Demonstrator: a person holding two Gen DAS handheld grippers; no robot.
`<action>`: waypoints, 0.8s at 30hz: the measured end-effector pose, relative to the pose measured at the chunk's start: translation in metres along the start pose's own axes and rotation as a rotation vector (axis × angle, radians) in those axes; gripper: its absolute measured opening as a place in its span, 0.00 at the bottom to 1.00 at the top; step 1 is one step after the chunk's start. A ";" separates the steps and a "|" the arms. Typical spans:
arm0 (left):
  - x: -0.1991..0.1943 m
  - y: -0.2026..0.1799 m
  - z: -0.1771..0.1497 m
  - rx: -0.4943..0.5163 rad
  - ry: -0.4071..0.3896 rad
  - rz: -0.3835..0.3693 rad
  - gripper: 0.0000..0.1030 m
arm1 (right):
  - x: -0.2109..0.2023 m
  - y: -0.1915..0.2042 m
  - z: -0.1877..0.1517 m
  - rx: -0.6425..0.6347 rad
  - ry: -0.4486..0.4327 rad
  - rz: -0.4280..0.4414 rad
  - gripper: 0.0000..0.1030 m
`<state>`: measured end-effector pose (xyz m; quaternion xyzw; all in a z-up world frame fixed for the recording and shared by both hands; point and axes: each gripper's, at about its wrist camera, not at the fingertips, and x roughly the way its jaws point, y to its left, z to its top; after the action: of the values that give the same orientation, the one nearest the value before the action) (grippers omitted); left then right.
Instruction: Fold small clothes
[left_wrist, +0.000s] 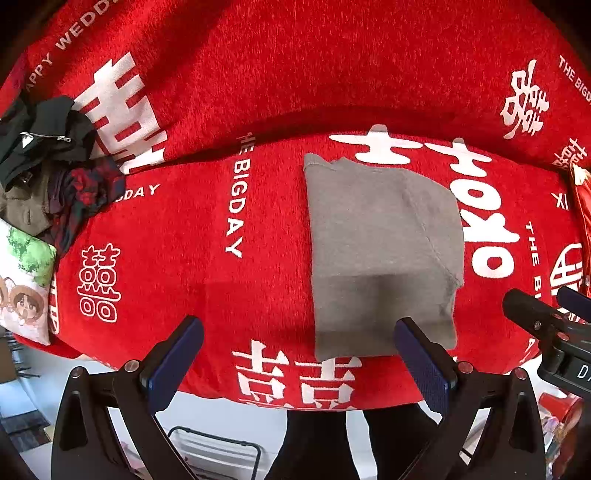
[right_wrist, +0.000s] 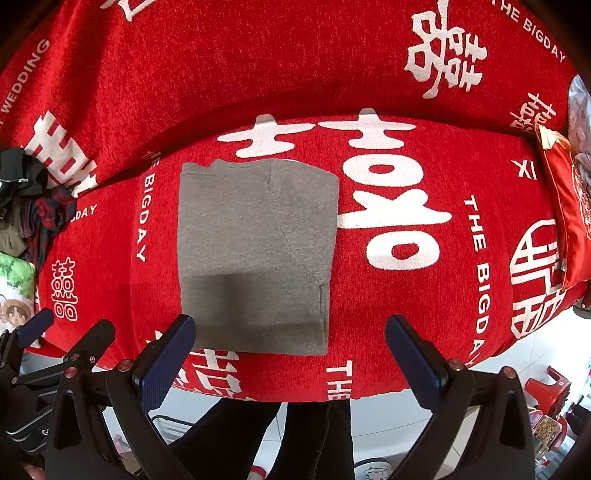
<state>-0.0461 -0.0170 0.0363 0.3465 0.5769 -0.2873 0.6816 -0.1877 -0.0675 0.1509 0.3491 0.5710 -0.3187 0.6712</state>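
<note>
The folded grey garment (right_wrist: 255, 254) lies flat at the centre of the frame on the red blanket (right_wrist: 406, 314), soft and light, best pinched at its near edge, while the left gripper (left_wrist: 299, 354) and the right gripper (right_wrist: 291, 350) are both spread wide, holding nothing.

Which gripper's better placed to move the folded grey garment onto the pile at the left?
Left, probably. The left gripper is open over the grey garment's near-left edge, on the clothes pile's side.

Grey garment (right_wrist: 255, 254) on red blanket (right_wrist: 258, 66) w/ white lettering.
</note>
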 end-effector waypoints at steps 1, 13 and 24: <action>0.000 -0.001 0.000 0.000 0.000 0.001 1.00 | 0.000 0.000 0.000 0.000 0.000 0.000 0.99; 0.001 -0.002 -0.001 0.002 -0.001 0.003 1.00 | 0.000 0.000 0.001 -0.006 0.001 -0.005 0.99; -0.001 -0.004 0.001 -0.003 -0.013 0.002 1.00 | 0.002 0.001 0.002 -0.006 0.005 -0.006 0.99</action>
<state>-0.0490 -0.0206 0.0366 0.3445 0.5725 -0.2879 0.6860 -0.1860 -0.0688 0.1496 0.3461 0.5745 -0.3184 0.6699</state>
